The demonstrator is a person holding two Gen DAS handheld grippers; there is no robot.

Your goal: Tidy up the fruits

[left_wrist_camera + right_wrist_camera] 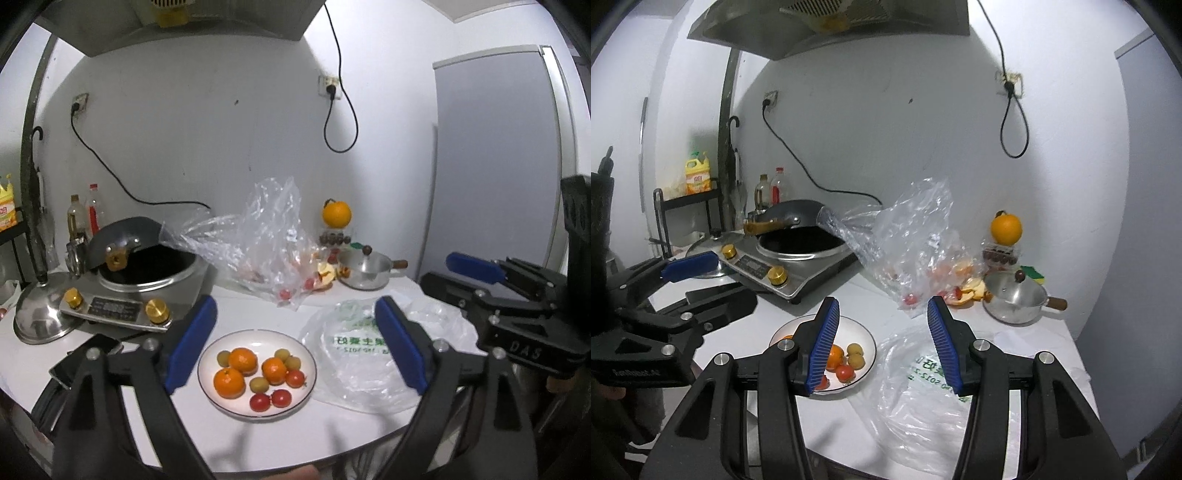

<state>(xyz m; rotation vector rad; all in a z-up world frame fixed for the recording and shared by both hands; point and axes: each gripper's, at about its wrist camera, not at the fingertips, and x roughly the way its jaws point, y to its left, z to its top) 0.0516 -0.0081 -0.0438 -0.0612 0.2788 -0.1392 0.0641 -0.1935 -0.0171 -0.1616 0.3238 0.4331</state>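
A white plate (266,338) sits on the table's near part, holding three mandarins (242,360), three cherry tomatoes (281,398) and several small green fruits (258,384). My left gripper (297,343) hovers above it, jaws wide open and empty. In the right wrist view my right gripper (884,347) is open too, with nothing between its pads; its left finger hides part of the plate (853,332). A crumpled clear bag (266,243) behind the plate still shows tomatoes (285,294) inside. A big orange (337,214) stands on a box at the back.
A flat printed plastic bag (354,354) lies right of the plate. An induction cooker with a wok (147,273) and a steel lid (40,314) fill the left. A small lidded pot (365,269) and peels sit at the back right. A fridge stands at the right.
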